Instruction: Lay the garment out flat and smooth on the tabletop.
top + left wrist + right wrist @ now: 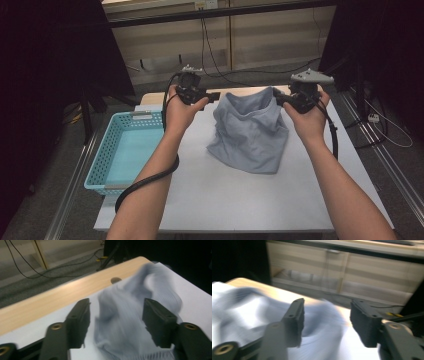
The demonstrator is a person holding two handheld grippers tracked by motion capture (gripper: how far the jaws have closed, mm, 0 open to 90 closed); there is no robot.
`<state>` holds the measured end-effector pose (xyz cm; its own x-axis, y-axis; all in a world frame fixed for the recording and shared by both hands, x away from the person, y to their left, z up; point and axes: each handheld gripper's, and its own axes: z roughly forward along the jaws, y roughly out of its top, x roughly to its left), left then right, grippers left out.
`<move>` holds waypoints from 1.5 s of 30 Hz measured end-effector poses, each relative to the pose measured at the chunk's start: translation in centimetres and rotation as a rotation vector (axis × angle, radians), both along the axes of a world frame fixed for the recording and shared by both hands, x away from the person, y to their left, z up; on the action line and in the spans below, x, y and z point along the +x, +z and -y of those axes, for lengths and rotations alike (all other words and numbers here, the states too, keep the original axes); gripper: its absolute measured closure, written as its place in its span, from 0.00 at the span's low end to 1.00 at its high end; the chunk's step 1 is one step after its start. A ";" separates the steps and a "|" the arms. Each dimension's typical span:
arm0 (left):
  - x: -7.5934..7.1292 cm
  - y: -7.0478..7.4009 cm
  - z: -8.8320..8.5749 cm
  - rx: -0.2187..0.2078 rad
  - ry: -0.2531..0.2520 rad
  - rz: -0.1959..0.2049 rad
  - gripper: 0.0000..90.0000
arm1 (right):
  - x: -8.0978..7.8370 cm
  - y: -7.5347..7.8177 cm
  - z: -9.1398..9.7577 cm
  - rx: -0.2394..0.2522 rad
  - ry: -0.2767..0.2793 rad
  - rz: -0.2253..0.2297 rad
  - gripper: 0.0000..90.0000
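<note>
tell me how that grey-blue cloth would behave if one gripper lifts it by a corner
Probably floppy: the grey-blue cloth lies slumped in soft folds on the table, so it would likely drape and hang. It looks thin, so probably light. Pushed, it would likely bunch up instead of sliding whole.

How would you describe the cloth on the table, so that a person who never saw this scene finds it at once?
Start from the white table, which has a pale blue basket at its left edge. Near the middle of the far half, between the left gripper and the right gripper, lies the cloth. It is the one soft thing there: a crumpled grey-blue heap, bunched high at the far side.
</note>
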<state>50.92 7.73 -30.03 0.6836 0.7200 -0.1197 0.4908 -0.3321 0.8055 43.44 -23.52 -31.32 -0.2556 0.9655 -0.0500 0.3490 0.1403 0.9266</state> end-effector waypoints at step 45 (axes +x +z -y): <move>-9.0 -11.8 -1.1 0.075 -0.101 -0.015 0.14 | -12.7 -13.3 0.8 0.044 0.202 -0.175 0.14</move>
